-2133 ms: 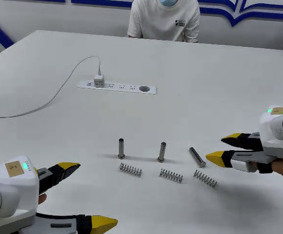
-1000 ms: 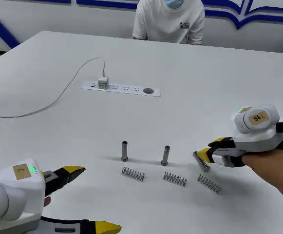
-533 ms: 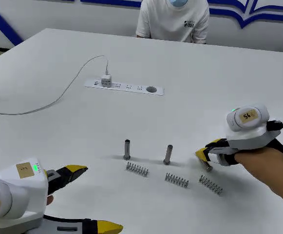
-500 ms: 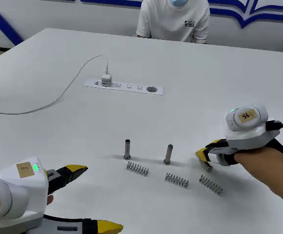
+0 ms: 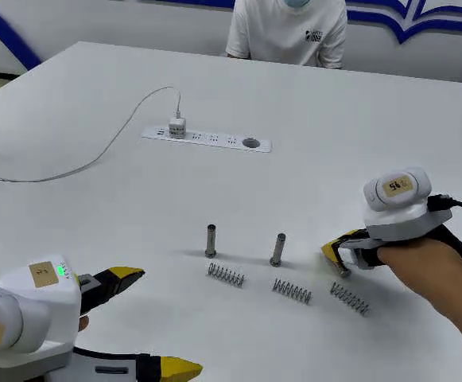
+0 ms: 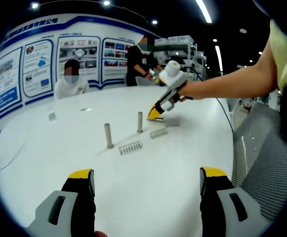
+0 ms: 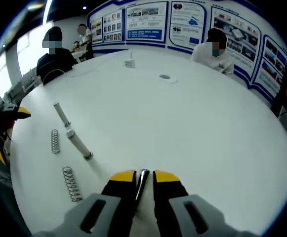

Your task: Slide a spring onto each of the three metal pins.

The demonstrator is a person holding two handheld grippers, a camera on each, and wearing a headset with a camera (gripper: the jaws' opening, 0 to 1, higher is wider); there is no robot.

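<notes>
- Head view: the left pin (image 5: 211,240) and the middle pin (image 5: 278,249) stand upright on the white table (image 5: 334,143). To their right, the right gripper (image 5: 335,255) is clamped on the third pin (image 5: 343,270), low at the tabletop. The left spring (image 5: 226,274), middle spring (image 5: 292,291) and right spring (image 5: 349,298) lie loose, one just nearer than each pin. The left gripper (image 5: 153,322) hovers at the near left, jaws wide apart and empty.
- Left gripper view: its jaws gape on nothing, and both upright pins are bare.
- Right gripper view: the yellow tips pinch the third pin's end between them.
- Progress, as I judge it: no spring is threaded yet, so all three remain to do.
</notes>
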